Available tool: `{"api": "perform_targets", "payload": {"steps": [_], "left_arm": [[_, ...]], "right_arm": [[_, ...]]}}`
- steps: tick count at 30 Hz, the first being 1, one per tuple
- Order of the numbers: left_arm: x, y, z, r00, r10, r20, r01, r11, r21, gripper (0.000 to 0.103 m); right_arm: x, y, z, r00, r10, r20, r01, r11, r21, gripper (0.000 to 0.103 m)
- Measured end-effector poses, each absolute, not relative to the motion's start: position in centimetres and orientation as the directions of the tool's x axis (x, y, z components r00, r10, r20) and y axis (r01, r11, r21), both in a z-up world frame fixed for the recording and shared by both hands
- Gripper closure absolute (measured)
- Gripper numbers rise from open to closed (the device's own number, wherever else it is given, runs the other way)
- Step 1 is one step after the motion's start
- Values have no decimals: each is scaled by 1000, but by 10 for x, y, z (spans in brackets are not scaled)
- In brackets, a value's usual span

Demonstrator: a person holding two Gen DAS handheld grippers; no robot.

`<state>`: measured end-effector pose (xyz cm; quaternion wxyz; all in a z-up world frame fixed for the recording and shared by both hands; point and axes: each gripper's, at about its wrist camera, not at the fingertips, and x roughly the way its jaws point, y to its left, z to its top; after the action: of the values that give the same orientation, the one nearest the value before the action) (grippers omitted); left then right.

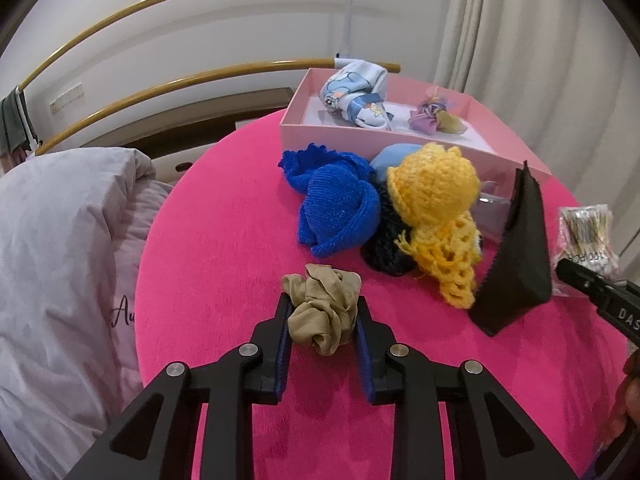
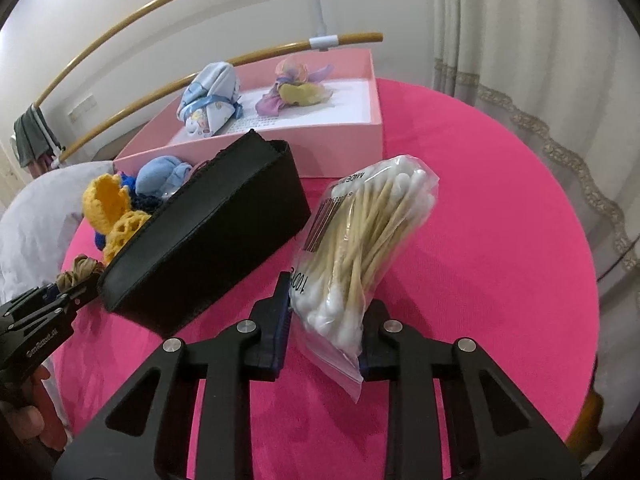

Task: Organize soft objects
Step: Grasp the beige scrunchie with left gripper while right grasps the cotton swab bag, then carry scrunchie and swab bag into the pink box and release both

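A tan scrunchie [image 1: 324, 316] lies on the round pink tabletop [image 1: 224, 240], and my left gripper [image 1: 324, 304] is shut on it, pads pressing both sides. My right gripper [image 2: 330, 296] is shut on a clear bag of cotton swabs [image 2: 360, 232], which leans up and to the right from the fingers. Behind the scrunchie lies a heap: a blue knit hat [image 1: 336, 208], a yellow crochet hat [image 1: 436, 188], a dark knit piece [image 1: 384, 248] and a light blue cloth [image 1: 392, 158]. The pink box [image 1: 304, 120] at the back holds a blue patterned bundle [image 1: 356, 96] and a purple scrunchie [image 1: 436, 116].
A black pouch [image 2: 208, 240] stands between the two grippers, close to the swab bag. A pale quilt [image 1: 60, 240] lies off the table's left edge. Curved wooden rails [image 1: 160, 92] and a curtain [image 2: 520, 60] stand behind the table.
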<state>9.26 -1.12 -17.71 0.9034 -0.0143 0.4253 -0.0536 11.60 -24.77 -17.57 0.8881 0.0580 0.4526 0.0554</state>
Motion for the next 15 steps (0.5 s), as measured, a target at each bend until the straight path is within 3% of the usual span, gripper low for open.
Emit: {"api": "perform_targets", "payload": {"steps": [15], "left_arm": [[49,-25,-137,672,-114,-732,108,993,-55,79]], "right_arm": [[77,-239,-117,653,210,-727,-121,977,173,79]]}}
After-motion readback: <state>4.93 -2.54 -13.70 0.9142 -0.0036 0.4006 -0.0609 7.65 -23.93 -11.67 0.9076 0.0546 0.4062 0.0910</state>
